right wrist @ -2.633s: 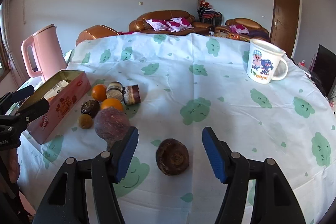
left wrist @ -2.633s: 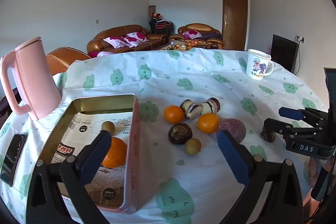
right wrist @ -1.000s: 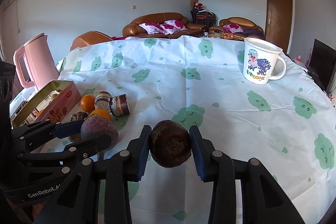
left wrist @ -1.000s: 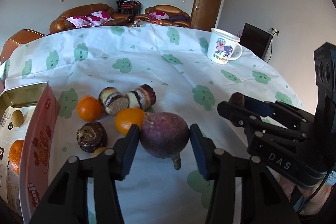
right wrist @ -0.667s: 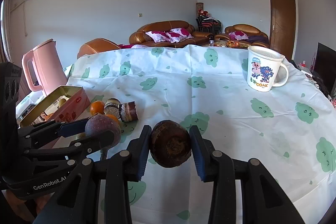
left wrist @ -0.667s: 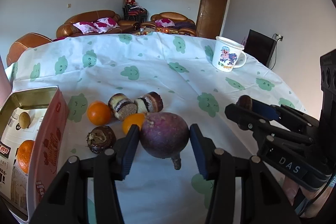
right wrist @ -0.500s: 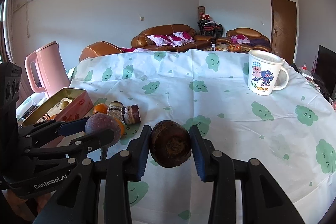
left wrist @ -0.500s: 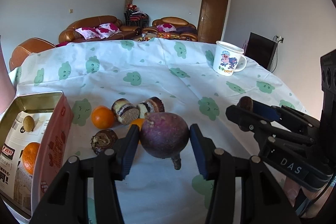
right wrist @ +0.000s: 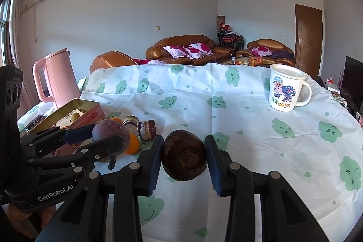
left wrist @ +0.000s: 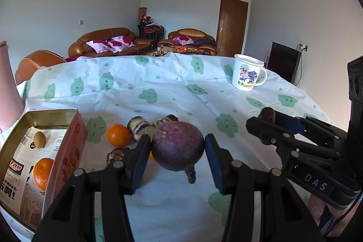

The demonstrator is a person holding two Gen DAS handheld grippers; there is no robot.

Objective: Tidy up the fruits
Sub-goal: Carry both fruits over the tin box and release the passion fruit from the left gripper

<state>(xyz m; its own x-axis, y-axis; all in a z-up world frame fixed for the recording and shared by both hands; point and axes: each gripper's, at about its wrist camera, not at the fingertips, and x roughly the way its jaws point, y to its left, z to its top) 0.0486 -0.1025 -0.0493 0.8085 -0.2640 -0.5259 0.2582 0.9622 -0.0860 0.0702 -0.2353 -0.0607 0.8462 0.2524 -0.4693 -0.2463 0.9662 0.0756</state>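
Note:
My left gripper [left wrist: 177, 152] is shut on a round purple fruit [left wrist: 177, 146] with a short stem and holds it above the table. My right gripper [right wrist: 184, 157] is shut on a dark brown fruit [right wrist: 184, 155], also lifted. Each gripper shows in the other's view, the right one [left wrist: 267, 120] and the left one [right wrist: 106, 135]. An open pink tin [left wrist: 68, 151] at the left holds an orange [left wrist: 42, 171] and a small tan fruit [left wrist: 40, 139]. On the cloth lie an orange [left wrist: 118, 135], another orange [right wrist: 132, 145] and a dark brown fruit [left wrist: 116, 153].
Two chocolate roll cakes [left wrist: 140, 126] lie behind the oranges. A pink kettle [right wrist: 55, 81] stands at the far left behind the tin. A cartoon mug [right wrist: 286, 89] stands at the far right. The table has a white cloth [left wrist: 172, 92] with green cloud prints.
Both grippers have closed on their fruits since the earliest frames and lifted them. Over the last second both rose and drew back a little, with the fruits still held.

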